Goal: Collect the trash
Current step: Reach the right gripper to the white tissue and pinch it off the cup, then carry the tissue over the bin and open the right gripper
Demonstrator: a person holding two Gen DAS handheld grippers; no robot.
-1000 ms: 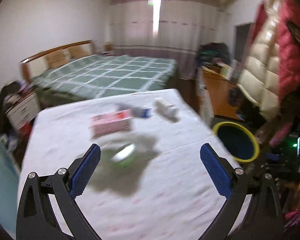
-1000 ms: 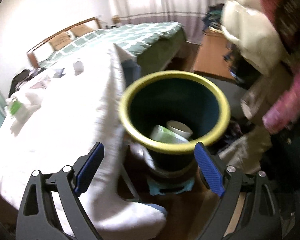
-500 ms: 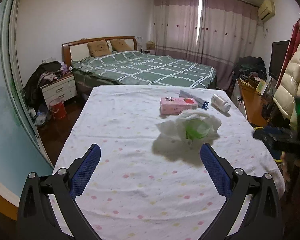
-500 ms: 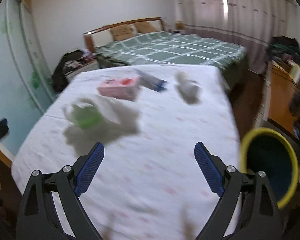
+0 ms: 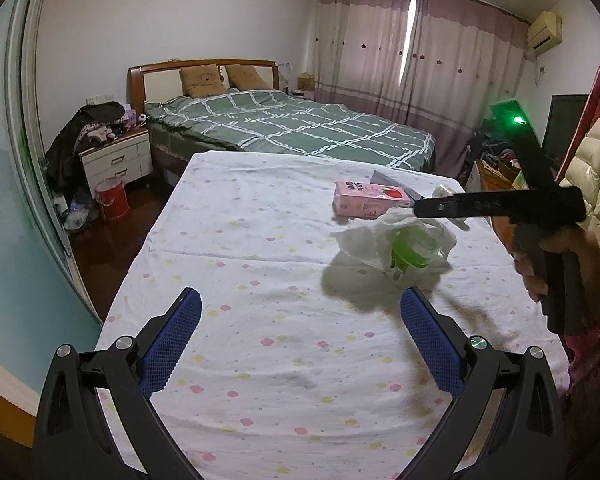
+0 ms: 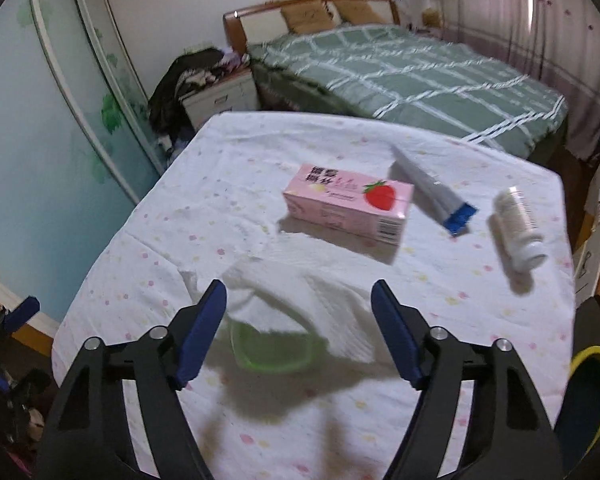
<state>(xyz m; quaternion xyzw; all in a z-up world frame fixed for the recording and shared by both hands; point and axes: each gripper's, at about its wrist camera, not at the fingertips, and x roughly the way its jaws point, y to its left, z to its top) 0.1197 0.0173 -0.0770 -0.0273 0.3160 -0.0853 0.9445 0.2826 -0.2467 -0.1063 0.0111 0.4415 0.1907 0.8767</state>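
On the table with the white dotted cloth point(image 5: 260, 264) lies a crumpled white tissue over a green plastic cup point(image 5: 404, 252) point(image 6: 272, 352). Behind it lie a pink strawberry carton point(image 6: 348, 204) point(image 5: 370, 198), a grey tube with a blue end point(image 6: 432, 192) and a white bottle on its side point(image 6: 518, 228). My right gripper point(image 6: 298, 330) is open, just above the tissue and cup, which lie between its fingers. My left gripper point(image 5: 300, 340) is open and empty over the near part of the cloth. The right gripper's body point(image 5: 500, 204) shows in the left wrist view above the tissue.
A yellow-rimmed dark bin point(image 6: 590, 392) stands off the table's right edge. A green-checked bed point(image 5: 292, 128) lies beyond the table, with a white nightstand point(image 5: 116, 160) and a red bucket point(image 5: 112, 200) on the left. Coats point(image 5: 596, 168) hang at the right.
My right gripper has swung from the bin back over the table and come down over the tissue and cup. My left gripper has turned left to face the table and steadied.
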